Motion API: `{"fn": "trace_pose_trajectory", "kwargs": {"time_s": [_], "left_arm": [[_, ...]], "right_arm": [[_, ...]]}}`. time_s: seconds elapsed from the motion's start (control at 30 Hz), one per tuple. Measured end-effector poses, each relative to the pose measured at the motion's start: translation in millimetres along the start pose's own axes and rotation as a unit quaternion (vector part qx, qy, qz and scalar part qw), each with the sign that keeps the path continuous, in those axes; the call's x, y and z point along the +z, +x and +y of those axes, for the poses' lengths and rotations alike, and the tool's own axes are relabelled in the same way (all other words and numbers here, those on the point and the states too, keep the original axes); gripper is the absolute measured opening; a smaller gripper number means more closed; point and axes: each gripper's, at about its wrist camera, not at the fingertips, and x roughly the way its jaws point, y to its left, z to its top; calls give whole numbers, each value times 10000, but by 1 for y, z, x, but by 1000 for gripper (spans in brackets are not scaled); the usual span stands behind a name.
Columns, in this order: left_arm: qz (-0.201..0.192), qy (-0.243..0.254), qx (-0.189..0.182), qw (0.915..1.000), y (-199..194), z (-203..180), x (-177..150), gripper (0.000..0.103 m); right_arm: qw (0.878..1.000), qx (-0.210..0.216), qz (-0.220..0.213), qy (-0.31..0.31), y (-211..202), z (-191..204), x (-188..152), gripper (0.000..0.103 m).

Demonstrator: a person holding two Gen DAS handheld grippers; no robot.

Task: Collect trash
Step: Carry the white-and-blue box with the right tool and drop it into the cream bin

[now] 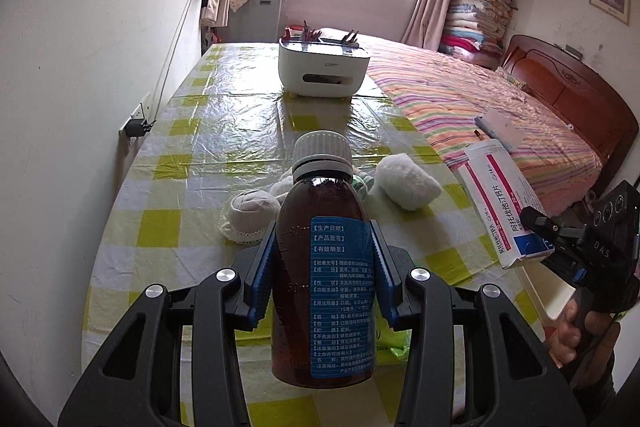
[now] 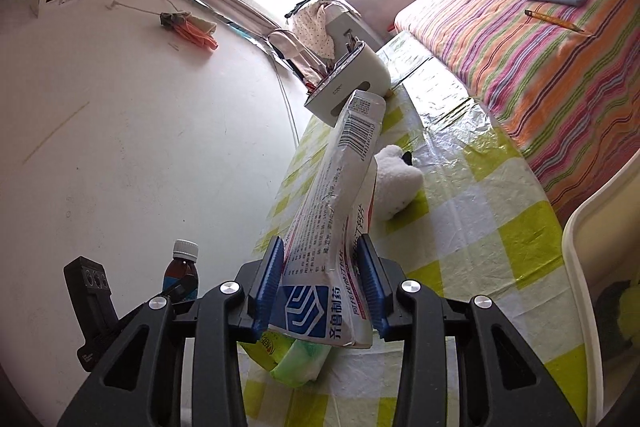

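Left gripper was clamped on the brown plastic syrup bottle with the white cap, mid-frame, and the right gripper pinched the crumpled white medicine box at lower centre. Both looked lifted off the yellow-checked plastic tablecloth. I'd have kept the box level, since that squashed cardboard looked slippy.

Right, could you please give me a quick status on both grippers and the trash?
Left gripper shut on brown medicine bottle. Right gripper shut on medicine box. Both lifted off table. Nothing in the way.
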Motion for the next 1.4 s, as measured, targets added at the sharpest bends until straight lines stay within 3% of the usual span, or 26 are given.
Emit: {"fn": "trace_pose_trajectory", "kwargs": {"time_s": [0.67,1.13,1.4], "left_arm": [[-247,826,-390,9955,-5,-87,-23,42],[-421,1139,-918,9883,-4,-153,-61,42],[-312,1186,-1224,9849,5,-184,-74,42]], "right_arm": [[9876,-1148,-848,-649,-63,-19,-6,37],[9579,-2007,-1820,-952,-119,-27,-16,37],[9423,-2534,-2014,-858,-133,-51,-10,37]]}}
